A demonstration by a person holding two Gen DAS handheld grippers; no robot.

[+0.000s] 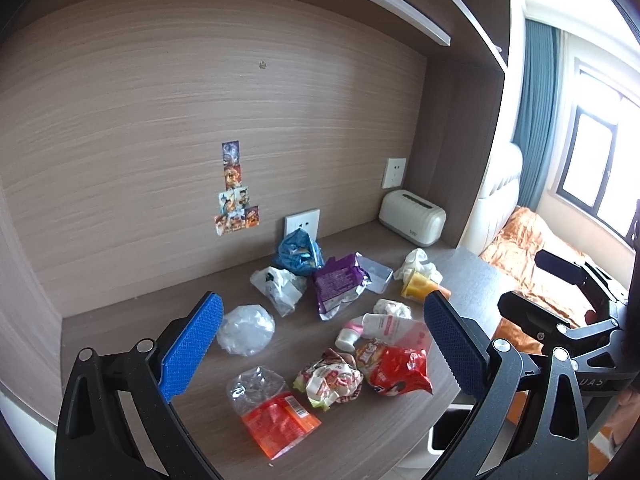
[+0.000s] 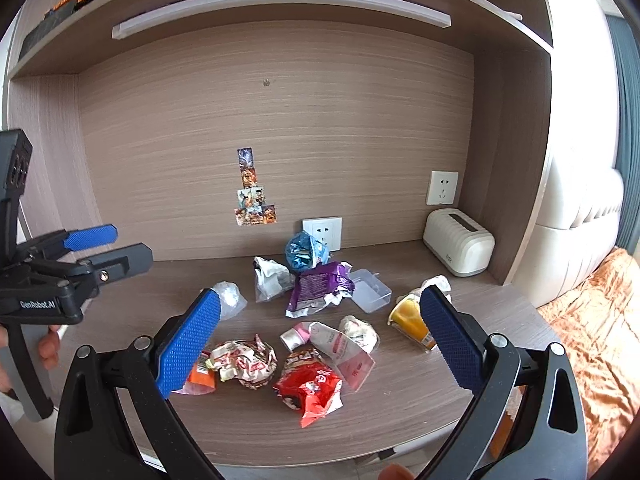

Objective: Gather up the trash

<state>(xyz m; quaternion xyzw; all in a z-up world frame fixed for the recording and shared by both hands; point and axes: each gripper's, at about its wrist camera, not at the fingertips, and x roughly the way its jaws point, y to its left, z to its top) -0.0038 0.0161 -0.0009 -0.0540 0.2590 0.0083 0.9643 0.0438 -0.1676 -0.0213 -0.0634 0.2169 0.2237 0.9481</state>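
Left gripper (image 1: 322, 350): my jaws gape, empty, above the desk (image 1: 472, 280).
Right gripper (image 2: 320, 344): likewise wide, nothing held.
Trash: red wrapper (image 2: 314, 390) nearest, bin (image 1: 446, 432) below the desk edge.
Risk: I judge crinkly film could slip, or drag neighbouring scraps overboard.

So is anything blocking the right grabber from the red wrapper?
No. The right gripper is open and hangs above the desk. The red wrapper lies near the front edge, uncovered, with only open air between them.

bedroom | bed (image 1: 532, 256), curtain (image 1: 534, 120), wooden desk (image 2: 400, 412) with shelf (image 2: 280, 8)
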